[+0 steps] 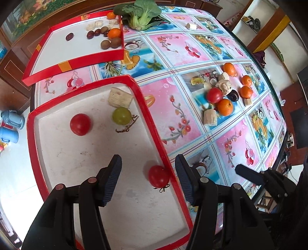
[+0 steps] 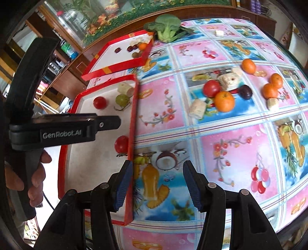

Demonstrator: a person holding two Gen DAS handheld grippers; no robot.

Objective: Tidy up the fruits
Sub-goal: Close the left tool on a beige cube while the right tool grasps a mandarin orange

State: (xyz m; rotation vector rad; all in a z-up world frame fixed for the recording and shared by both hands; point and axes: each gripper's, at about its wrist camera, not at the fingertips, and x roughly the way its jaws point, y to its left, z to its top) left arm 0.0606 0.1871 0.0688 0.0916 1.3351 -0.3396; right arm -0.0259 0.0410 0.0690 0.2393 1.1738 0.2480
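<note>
My left gripper [image 1: 149, 179] is open and empty above the near red tray [image 1: 150, 119], with a tomato [image 1: 158, 176] lying between its fingers against the tray's right wall. The tray also holds another tomato [image 1: 80, 124], a green grape [image 1: 121, 116] and a pale chunk [image 1: 120, 97]. My right gripper [image 2: 157, 184] is open and empty over the tablecloth just right of the same tray [image 2: 131, 123]. A loose pile sits mid-table: a tomato [image 2: 211, 88], oranges [image 2: 224, 101], a dark plum [image 2: 245, 92] and pale chunks [image 2: 198, 108].
A far red tray [image 1: 77, 63] holds kiwis, oranges, dates and banana slices. A leafy green vegetable [image 1: 142, 13] lies at the table's far edge. More oranges [image 2: 270, 90] lie to the right. The left gripper's body [image 2: 63, 130] and the hand holding it show at left.
</note>
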